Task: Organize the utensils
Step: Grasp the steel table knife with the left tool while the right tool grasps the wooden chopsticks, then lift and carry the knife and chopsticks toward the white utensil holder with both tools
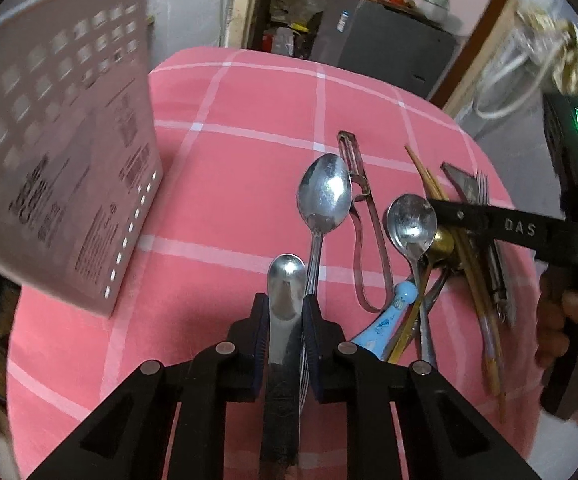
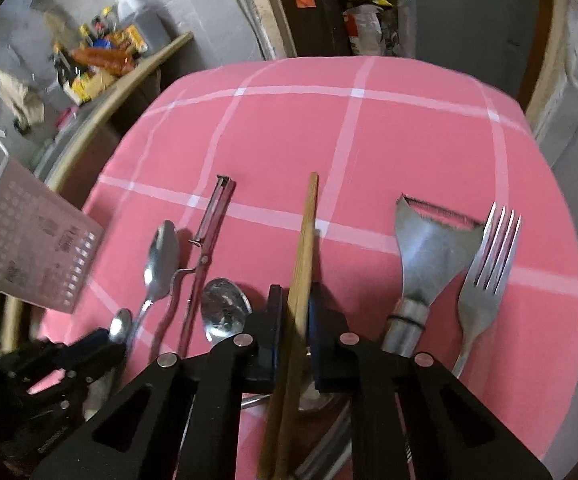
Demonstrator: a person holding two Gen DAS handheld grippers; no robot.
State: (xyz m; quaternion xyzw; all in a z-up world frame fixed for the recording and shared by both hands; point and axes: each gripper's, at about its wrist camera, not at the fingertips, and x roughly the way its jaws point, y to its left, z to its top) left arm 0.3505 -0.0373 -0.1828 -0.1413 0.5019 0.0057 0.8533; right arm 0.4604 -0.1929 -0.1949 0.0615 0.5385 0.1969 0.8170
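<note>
Left wrist view: my left gripper (image 1: 285, 312) has its fingers (image 1: 259, 320) closed on the butter knife (image 1: 287, 280), pads pressing the flat steel just behind its rounded tip. The piece is stiff, light and polished, so I judge it slippery; a hold across the flat, as here, should resist twisting better than one on the edges. Taking the large spoon (image 1: 324, 194) as landmark, the knife lies just to its left, the peeler (image 1: 363, 216) just to its right, and the smaller spoon (image 1: 411, 220) further right in a crossed heap with a blue-handled piece (image 1: 393, 312). The white basket (image 1: 65, 152), presumably the destination, stands well to the spoon's left on the pink-clothed tabletop (image 1: 229, 200).

Right wrist view: my right gripper (image 2: 295, 320) has its fingers (image 2: 275, 320) closed on a wooden chopstick (image 2: 305, 264), gripped at mid-length. Wood is light, rigid and less slick than steel; a mid-shaft hold keeps it balanced, though its taper may let it pivot. Relative to that chopstick, the wide metal scraper (image 2: 429, 256) and fork (image 2: 485, 276) lie to the right, apparently untouched on the cloth; both look rigid, and I would take them at the neck or handle.
</note>
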